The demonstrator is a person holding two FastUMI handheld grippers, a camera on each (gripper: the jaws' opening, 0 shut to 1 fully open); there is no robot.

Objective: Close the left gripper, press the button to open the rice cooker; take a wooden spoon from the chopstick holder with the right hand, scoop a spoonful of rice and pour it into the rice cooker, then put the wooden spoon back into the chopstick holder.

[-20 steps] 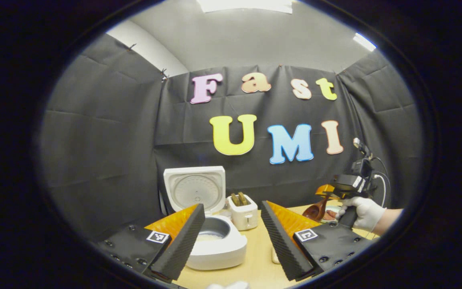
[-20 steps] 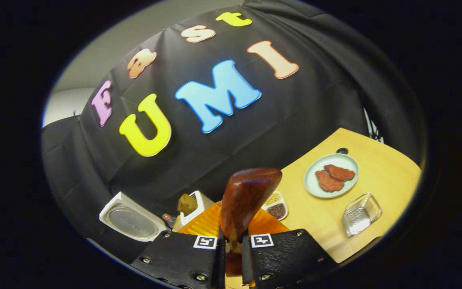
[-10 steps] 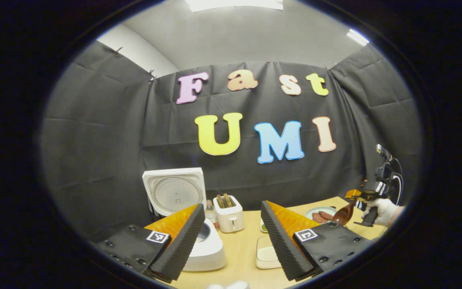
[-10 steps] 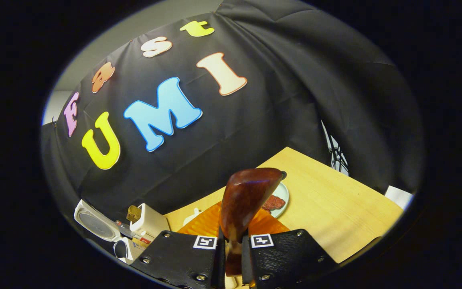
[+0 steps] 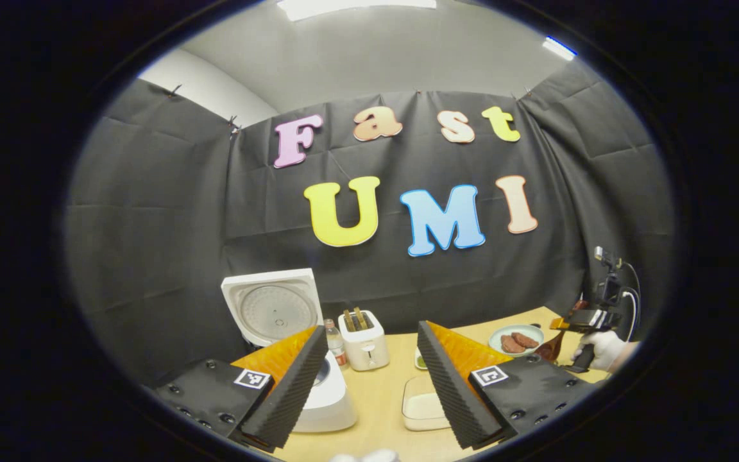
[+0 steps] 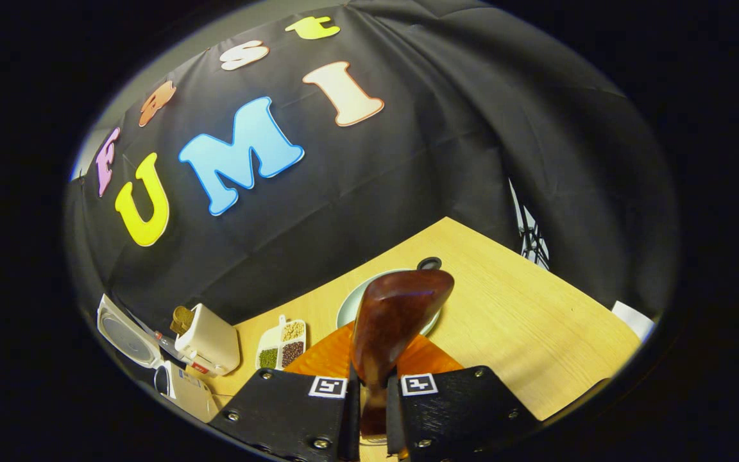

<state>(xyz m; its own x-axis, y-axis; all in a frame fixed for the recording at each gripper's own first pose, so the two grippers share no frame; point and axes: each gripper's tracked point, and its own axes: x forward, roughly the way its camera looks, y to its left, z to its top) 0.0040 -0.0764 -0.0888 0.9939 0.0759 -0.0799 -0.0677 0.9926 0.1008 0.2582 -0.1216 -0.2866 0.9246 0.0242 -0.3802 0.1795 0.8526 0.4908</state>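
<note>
Right hand-held gripper [image 6: 373, 401] is clamped on the spoon [image 6: 395, 321], handle pinched between the fingers, long axis running up and away along them, bowl above the plate [image 6: 350, 308]. Left hand-held gripper [image 5: 369, 378] is wide open, holding nothing. Cooker [image 5: 328, 401] sits lid-up toward the table's left edge. No chopstick holder identifiable, so I can't tell which way the spoon's return lies; right hand has it.
</note>
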